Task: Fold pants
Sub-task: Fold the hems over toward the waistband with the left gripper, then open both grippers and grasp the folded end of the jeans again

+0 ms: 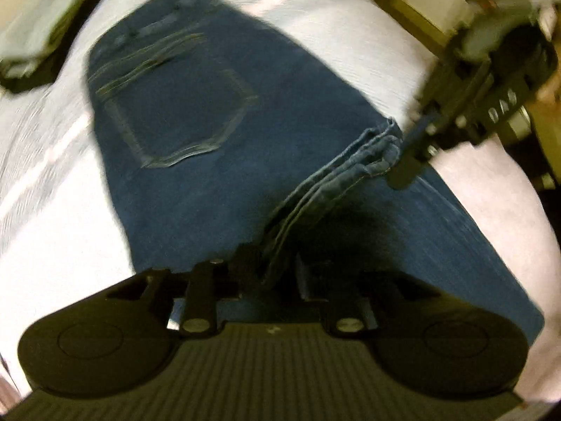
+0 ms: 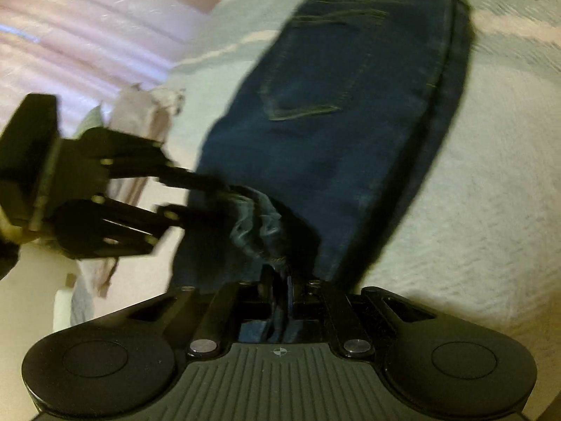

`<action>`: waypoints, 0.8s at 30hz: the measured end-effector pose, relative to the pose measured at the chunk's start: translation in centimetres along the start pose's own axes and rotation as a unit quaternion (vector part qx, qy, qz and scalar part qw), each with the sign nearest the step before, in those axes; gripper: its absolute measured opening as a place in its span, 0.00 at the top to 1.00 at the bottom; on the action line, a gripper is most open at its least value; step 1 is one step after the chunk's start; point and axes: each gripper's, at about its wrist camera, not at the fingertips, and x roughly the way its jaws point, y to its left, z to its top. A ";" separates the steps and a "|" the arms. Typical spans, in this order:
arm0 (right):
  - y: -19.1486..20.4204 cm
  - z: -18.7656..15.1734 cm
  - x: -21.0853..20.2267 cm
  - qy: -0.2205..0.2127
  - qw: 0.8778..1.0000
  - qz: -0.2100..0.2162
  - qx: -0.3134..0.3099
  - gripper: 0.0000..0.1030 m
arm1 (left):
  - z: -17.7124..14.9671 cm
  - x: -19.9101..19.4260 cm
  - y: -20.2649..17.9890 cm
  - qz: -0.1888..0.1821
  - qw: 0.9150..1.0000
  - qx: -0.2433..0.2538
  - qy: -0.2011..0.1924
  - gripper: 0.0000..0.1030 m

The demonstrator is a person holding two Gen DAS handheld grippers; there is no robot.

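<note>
Dark blue jeans (image 1: 210, 122) lie flat on a white bedspread (image 1: 52, 228), back pocket (image 1: 175, 119) facing up. The leg hems (image 1: 350, 168) are lifted over the seat of the pants. My left gripper (image 1: 271, 273) is shut on one end of the bunched hems. My right gripper (image 1: 403, 165) is clamped on the other end. In the right wrist view the right gripper (image 2: 280, 280) pinches the denim hem (image 2: 256, 228) between its fingers, and the left gripper (image 2: 210, 196) comes in from the left and bites the same hem. The jeans (image 2: 333, 140) stretch away toward the waistband. Both views are motion-blurred.
The bedspread (image 2: 473, 210) spreads wide on both sides of the jeans. A pile of pale cloth (image 1: 31, 35) lies at the bed's far left corner. Wooden furniture (image 1: 420, 0) stands beyond the bed. Crumpled light fabric (image 2: 140, 112) sits near a pinkish curtain (image 2: 87, 35).
</note>
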 end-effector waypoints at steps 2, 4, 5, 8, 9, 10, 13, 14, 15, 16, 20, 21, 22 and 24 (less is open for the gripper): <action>-0.1 0.2 -0.7 -0.004 1.000 -0.015 -0.006 0.93 | -0.8 -1.1 1.1 0.002 0.999 -0.040 -0.008 0.76; 0.6 0.2 -2.1 -0.017 0.998 -0.045 -0.031 0.92 | -1.9 -2.9 2.0 0.016 0.997 -0.076 -0.017 0.76; 1.3 0.1 -3.0 -0.029 0.996 -0.062 -0.048 0.92 | -2.4 -3.6 2.4 0.016 0.995 -0.095 -0.022 0.76; 3.1 0.0 -5.4 -0.079 0.987 -0.098 -0.103 0.91 | -3.5 -5.3 2.7 -0.005 0.987 -0.156 -0.046 0.76; 3.8 -0.1 -5.7 -0.091 0.983 -0.101 -0.122 0.90 | -3.7 -5.4 2.6 -0.019 0.984 -0.171 -0.053 0.76; 4.1 -0.3 -5.7 -0.099 0.981 -0.091 -0.137 0.90 | -3.8 -5.0 2.2 -0.033 0.981 -0.181 -0.057 0.76; 4.0 -0.1 -2.9 -0.057 0.984 -0.041 -0.163 0.89 | -3.9 -2.8 1.3 -0.062 0.976 -0.200 -0.057 0.76; 3.3 -0.2 -1.8 -0.040 0.985 -0.050 -0.162 0.89 | -4.0 -1.9 1.1 -0.067 0.975 -0.204 -0.056 0.76; 2.5 0.0 -0.8 -0.029 0.986 -0.055 -0.155 0.89 | -4.1 -1.2 0.8 -0.066 0.975 -0.205 -0.055 0.76; 1.5 -0.1 -0.5 -0.024 0.988 -0.051 -0.146 0.89 | -4.1 -0.4 0.6 -0.062 0.976 -0.204 -0.055 0.76; 0.6 -0.7 -1.1 -0.029 0.985 -0.053 -0.159 0.89 | -4.9 1.7 0.1 -0.046 0.978 -0.192 -0.066 0.77; 1.1 -1.1 -1.8 -0.033 0.985 -0.060 -0.160 0.88 | -5.0 1.6 0.1 -0.044 0.977 -0.193 -0.072 0.77; 1.5 -1.5 -2.3 -0.037 0.984 -0.067 -0.162 0.86 | -5.3 1.1 0.0 -0.040 0.977 -0.196 -0.079 0.77; 3.2 -3.0 -3.5 -0.043 0.979 -0.087 -0.177 0.66 | -6.3 -0.7 -0.4 -0.016 0.975 -0.204 -0.085 0.78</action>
